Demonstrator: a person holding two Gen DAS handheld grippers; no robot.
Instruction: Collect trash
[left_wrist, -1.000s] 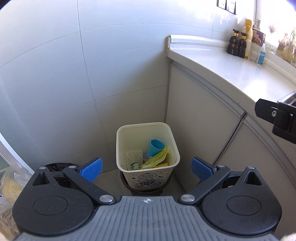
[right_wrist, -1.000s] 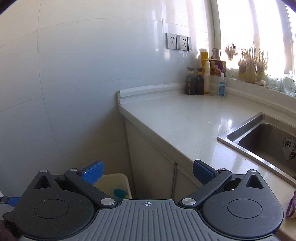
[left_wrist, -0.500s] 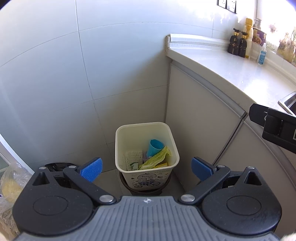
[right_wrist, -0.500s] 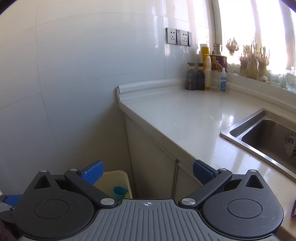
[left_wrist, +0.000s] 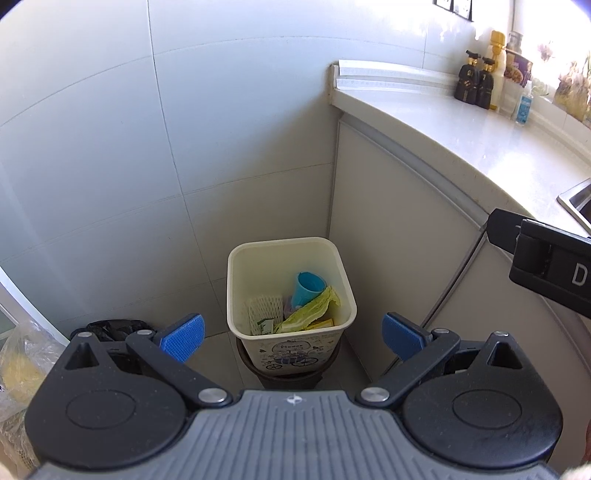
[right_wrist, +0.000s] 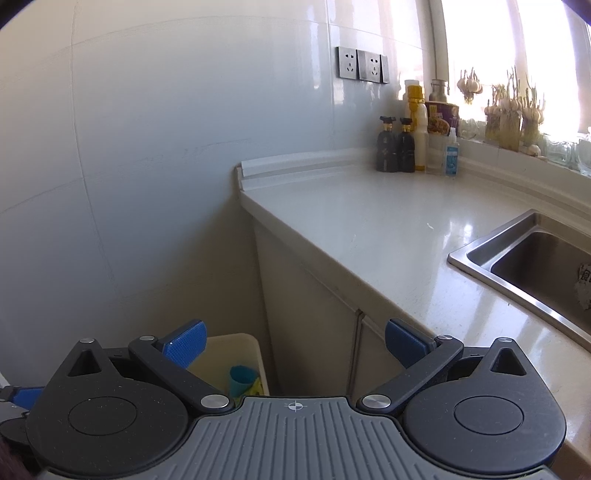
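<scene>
While both tools are empty, the left gripper (left_wrist: 291, 332) hangs with its jaws spread wide above one cream bin (left_wrist: 291, 291), probably lined up to reach in. That bin is tucked on the floor in the corner between tiled wall and cabinet (left_wrist: 399, 236), holding one blue cup (left_wrist: 309, 287), a yellow-green leaf (left_wrist: 310, 314) and white foam netting (left_wrist: 263, 310). Further right, the right gripper (right_wrist: 293, 345), equally wide, faces the counter (right_wrist: 369, 218), where two dark bottles (right_wrist: 396, 146) stand far back beside one sink (right_wrist: 517, 266).

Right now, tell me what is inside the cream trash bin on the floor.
The trash bin holds a blue cup, a white foam net sleeve, a yellow-green leaf, and small paper or packet scraps. Whatever lies beneath this pile, and the bin's bottom, is covered.
</scene>
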